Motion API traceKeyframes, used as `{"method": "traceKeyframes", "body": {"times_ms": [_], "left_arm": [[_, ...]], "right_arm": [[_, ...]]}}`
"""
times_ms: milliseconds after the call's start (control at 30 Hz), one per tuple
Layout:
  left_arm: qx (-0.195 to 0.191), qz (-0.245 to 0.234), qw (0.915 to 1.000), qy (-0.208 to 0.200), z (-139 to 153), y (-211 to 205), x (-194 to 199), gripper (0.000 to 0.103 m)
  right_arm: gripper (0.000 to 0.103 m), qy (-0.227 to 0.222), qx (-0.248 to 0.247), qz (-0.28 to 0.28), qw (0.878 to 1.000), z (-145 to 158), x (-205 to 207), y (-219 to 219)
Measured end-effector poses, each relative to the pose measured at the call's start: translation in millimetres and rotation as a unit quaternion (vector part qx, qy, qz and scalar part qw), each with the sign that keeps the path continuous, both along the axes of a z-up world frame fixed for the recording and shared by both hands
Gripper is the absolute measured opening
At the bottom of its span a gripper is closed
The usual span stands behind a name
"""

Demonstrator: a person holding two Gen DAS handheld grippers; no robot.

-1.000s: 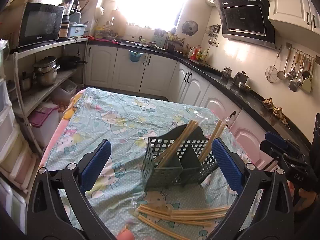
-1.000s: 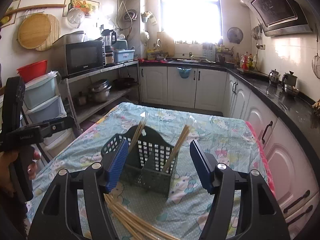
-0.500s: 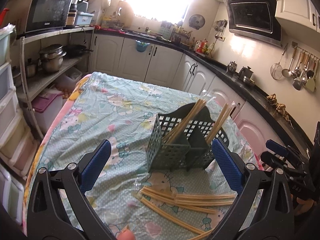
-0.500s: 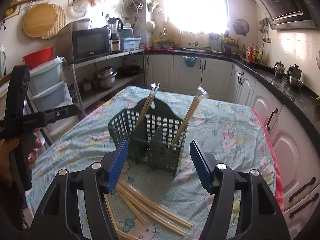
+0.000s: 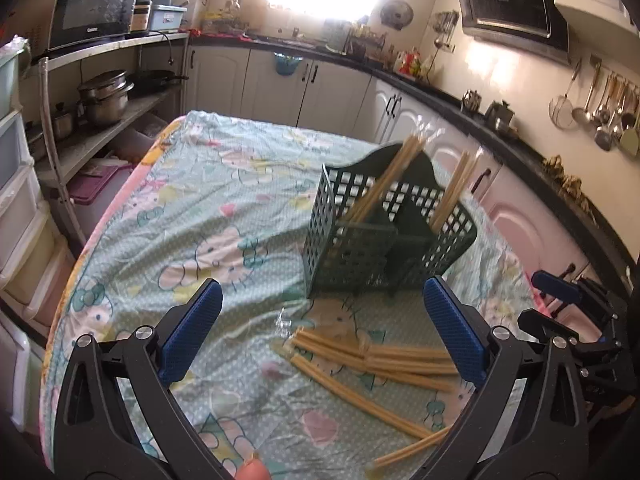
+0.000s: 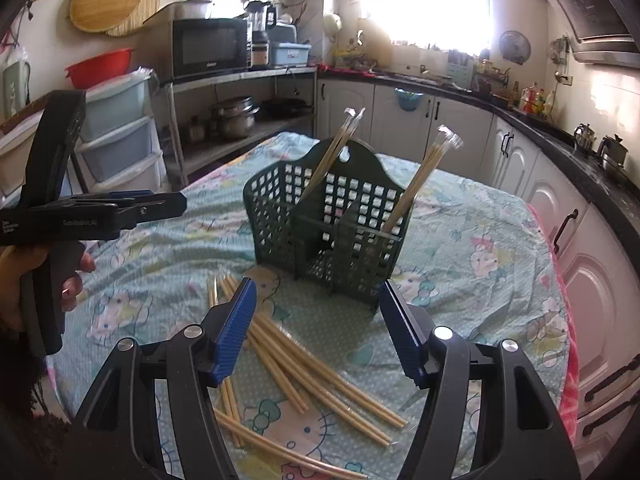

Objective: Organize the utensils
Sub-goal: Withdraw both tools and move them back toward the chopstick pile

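Chopsticks (image 6: 316,376), wrapped in clear sleeves, lie loose on the cloth-covered table (image 5: 192,216) just in front of the green caddy (image 6: 332,224). That pile is what's left to sort, imo.

Going L to R: left gripper (image 5: 320,332) hangs over the near edge of the pile w/ jaws spread wide, nothing between them, pads clear of everything. It's tipped down toward the sticks, so I read it as lining up for a pick or ready to steady the pile.

Center: caddy stands upright on the cloth. Two bundles of wrapped chopsticks (image 5: 384,184) are already inside, one leaning in the left compartment, one in the right, tops poking out past the rim. They lean bc they're much taller than the caddy walls. Front compartment looks empty from the right wrist view.

Right gripper (image 6: 318,332) hovers above the scattered sticks, jaws apart and holding nothing, also angled down. Pile fans out under it w/ sticks crossing each other, so grabbing just one cleanly could be fiddly; the slick sleeves may slip too.
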State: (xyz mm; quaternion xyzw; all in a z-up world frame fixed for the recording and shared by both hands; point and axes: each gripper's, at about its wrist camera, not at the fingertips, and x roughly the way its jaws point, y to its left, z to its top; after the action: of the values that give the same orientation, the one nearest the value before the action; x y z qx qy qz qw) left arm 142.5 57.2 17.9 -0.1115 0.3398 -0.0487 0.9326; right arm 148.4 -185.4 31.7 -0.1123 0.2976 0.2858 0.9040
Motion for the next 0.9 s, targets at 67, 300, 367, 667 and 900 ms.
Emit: {"method": "traceKeyframes", "body": {"times_ms": [67,300,367,667,900], "left_arm": [[0.001,-0.002,1.0000,0.007,-6,-1,-1,0.093],[0.020,-0.012,0.9991,0.036,-29,-9,-4,0.093],[0.024,-0.016,0.9986,0.045,-36,-10,-4,0.093],[0.022,-0.028,0.9954,0.089,-67,-13,-3,0.093],[-0.028,-0.038,0.9905,0.129,-87,-8,8,0.058]], "right_arm": [[0.062,0.006,-0.006,0.004,1.000,-5,-1,1],[0.062,0.027,-0.027,0.016,0.999,-29,-1,7],[0.062,0.032,-0.032,0.017,0.999,-35,0,9],[0.056,0.055,-0.060,0.025,0.996,-59,16,18],[0.047,0.088,-0.086,0.051,0.991,-79,38,29]]}}
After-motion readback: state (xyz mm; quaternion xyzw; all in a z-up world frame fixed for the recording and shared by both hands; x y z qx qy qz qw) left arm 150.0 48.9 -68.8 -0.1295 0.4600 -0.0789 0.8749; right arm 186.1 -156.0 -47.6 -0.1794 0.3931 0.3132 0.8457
